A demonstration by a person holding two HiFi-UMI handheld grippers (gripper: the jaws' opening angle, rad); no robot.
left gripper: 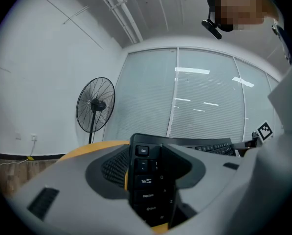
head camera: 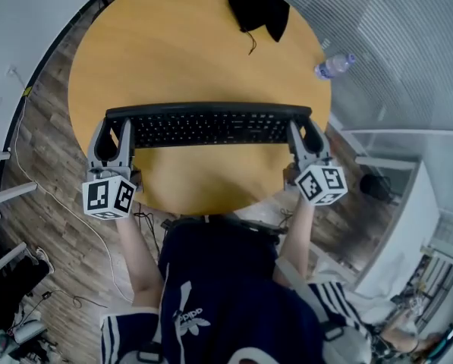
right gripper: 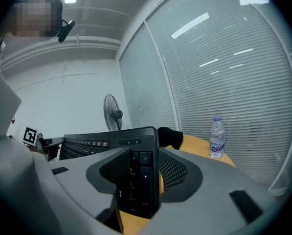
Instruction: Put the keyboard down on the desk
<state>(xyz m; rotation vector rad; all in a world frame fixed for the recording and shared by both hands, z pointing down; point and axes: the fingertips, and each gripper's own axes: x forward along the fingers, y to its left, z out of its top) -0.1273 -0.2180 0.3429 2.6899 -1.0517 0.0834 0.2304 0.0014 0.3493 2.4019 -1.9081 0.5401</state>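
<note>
**Black full-size keyboard (head camera: 211, 124) held by both ends, low over the near part of the round yellow wooden desk (head camera: 173, 51).**

Near: the left gripper (head camera: 112, 131) is clamped on the Esc/Tab end and the right gripper (head camera: 303, 133) on the number-pad end, with nothing else between either pair of jaws. The board runs level between the 2 grippers, parallel to the near rim. I cannot tell whether its underside already touches the top. Judgement: lower both ends together so no 1 corner strikes first. Let go only once the board bears flat, and keep it inboard of the rim. Far: a black cloth pouch with a cord (head camera: 260, 10) and a clear plastic water bottle (head camera: 334, 65) sit well apart from the landing spot.
</note>
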